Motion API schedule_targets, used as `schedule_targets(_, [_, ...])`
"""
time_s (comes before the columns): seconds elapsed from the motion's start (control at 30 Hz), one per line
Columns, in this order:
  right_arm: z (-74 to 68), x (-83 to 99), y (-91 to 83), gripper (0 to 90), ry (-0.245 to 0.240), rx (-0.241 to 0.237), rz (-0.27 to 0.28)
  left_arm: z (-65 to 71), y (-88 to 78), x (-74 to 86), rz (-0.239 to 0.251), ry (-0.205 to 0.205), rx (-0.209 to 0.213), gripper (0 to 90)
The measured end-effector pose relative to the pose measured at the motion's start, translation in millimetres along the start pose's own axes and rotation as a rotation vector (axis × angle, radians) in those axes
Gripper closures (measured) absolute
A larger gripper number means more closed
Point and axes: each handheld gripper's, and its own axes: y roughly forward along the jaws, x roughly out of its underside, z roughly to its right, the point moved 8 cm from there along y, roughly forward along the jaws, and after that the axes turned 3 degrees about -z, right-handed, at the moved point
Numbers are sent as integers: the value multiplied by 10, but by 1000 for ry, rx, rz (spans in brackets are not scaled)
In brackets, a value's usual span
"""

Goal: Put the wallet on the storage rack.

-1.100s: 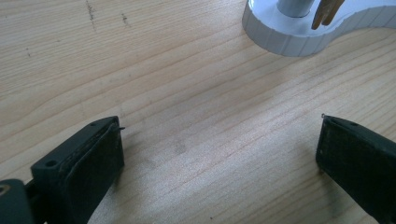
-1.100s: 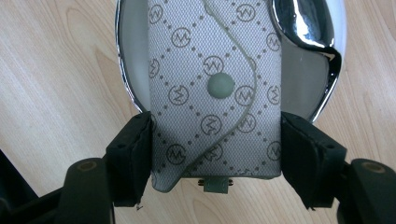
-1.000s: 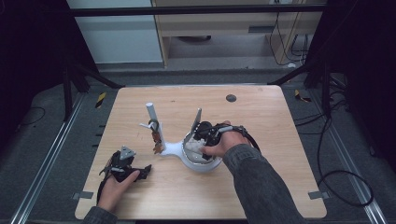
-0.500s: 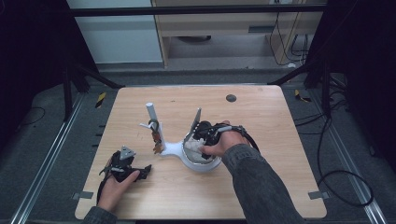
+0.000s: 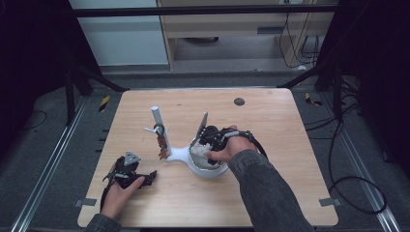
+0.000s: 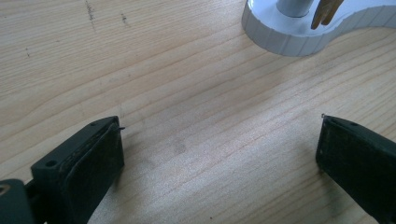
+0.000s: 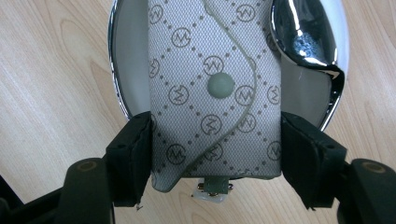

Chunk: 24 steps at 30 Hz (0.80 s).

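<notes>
A wooden table (image 5: pixel 270 121) stands on grey flooring, a small dark disc (image 5: pixel 239 101) near its far edge. Beyond it sit a pale cabinet (image 5: pixel 121 38) and trailing cables (image 5: pixel 348 159).

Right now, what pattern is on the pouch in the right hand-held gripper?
The pouch is light grey with a dotted diamond grid and circled logos, clearest in the right gripper view.

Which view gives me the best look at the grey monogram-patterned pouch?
The right gripper view: the grey patterned snap-flap pouch sits close up between that gripper's jaws, over a chrome-rimmed dish. In the high view the right hand mostly hides it.
</notes>
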Motion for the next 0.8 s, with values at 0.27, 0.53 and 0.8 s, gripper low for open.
schedule_targets(0.27, [9, -10, 26, 313, -4, -3, -2, 0, 0, 0, 0, -1, 0, 2])
schedule_targets(0.53, [11, -14, 37, 312, 5, -1, -4, 0, 0, 0, 0, 0, 0, 2])
schedule_targets(0.8, [3, -21, 52, 311, 12, -4, -11, 0, 0, 0, 0, 0, 0, 2])
